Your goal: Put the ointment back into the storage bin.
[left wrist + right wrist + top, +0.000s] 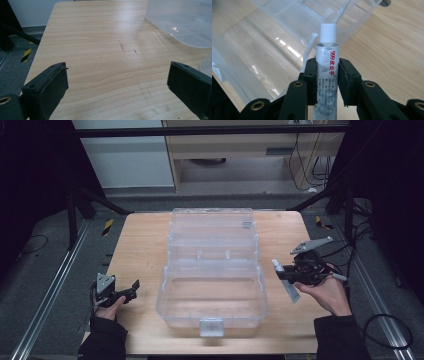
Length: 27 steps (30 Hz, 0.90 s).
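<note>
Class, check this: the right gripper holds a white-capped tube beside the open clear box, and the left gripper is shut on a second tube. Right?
Not quite. The left gripper is open and empty, as the left gripper view shows. The right gripper does clamp the white-capped tube beside the open clear box.

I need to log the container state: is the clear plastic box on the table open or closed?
Open. In the high view the clear box has its lid swung back, and its bare bottom shows from above.
</note>
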Motion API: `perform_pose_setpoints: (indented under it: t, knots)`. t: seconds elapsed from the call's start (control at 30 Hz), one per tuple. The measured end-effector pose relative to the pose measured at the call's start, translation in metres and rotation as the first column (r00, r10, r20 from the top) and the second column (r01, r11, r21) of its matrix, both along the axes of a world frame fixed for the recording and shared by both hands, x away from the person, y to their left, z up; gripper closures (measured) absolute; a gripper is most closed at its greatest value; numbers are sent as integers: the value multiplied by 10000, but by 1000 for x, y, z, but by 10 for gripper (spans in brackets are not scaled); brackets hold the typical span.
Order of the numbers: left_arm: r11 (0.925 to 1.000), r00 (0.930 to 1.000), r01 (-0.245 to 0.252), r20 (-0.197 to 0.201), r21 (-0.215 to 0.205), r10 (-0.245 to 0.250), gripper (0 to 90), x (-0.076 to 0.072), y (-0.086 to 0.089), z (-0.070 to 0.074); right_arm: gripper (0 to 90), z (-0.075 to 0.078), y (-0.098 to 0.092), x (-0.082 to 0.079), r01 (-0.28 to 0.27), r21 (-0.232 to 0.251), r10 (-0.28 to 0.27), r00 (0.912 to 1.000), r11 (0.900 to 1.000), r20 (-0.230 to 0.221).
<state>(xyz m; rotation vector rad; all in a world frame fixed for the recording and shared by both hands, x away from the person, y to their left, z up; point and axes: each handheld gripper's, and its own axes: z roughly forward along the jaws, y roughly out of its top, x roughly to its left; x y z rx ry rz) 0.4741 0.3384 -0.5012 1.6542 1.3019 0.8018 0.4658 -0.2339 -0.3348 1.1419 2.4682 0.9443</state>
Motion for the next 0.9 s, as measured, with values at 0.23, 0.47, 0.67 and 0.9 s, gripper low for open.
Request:
perform_pose_setpoints:
  t: [0.23,0.47,0.67,0.9]
  knots:
    - [10000,10000,2,-8,-21,-2,27,0,0,0,700,12,11,4,-1021,-465,1026,9947,9937,77]
    - [10000,10000,10,-9,-37,-11,27,0,0,0,700,23,31,8,-2283,-831,2287,9735,9700,-48]
    - [10000,10000,26,-7,-38,-26,27,0,0,0,700,27,52,9,-3186,-1300,3192,9475,9389,-171]
    - [10000,10000,28,-6,-35,-28,27,0,0,0,700,29,74,10,-3806,-1607,3800,9243,9107,-354]
